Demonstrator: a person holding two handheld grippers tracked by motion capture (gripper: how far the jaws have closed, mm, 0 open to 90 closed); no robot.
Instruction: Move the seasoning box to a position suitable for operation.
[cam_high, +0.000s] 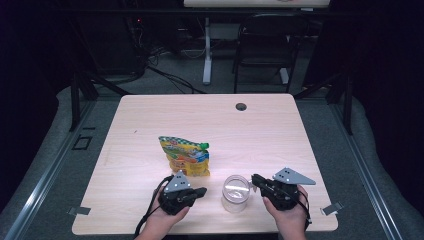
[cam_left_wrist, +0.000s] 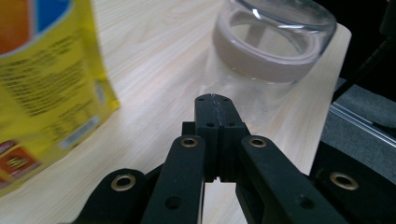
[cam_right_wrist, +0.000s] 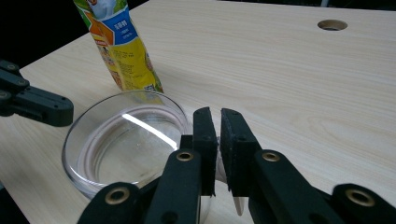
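Note:
A clear glass jar (cam_high: 236, 192) stands open-mouthed near the table's front edge, between my two grippers. My right gripper (cam_high: 254, 179) reaches it from the right. In the right gripper view its jaws (cam_right_wrist: 218, 112) straddle the jar's (cam_right_wrist: 121, 140) near rim, one inside and one outside, pinched on the glass wall. My left gripper (cam_high: 202, 191) sits just left of the jar, shut with nothing in it; its pads (cam_left_wrist: 215, 98) meet a short way from the jar (cam_left_wrist: 273, 42). A yellow snack bag (cam_high: 186, 156) lies behind the left gripper.
The light wooden table (cam_high: 210, 120) has a round cable hole (cam_high: 241, 106) at its back edge. A dark chair (cam_high: 265, 45) and a desk leg stand on the floor beyond. The bag (cam_left_wrist: 42, 79) lies close on the left in the left gripper view.

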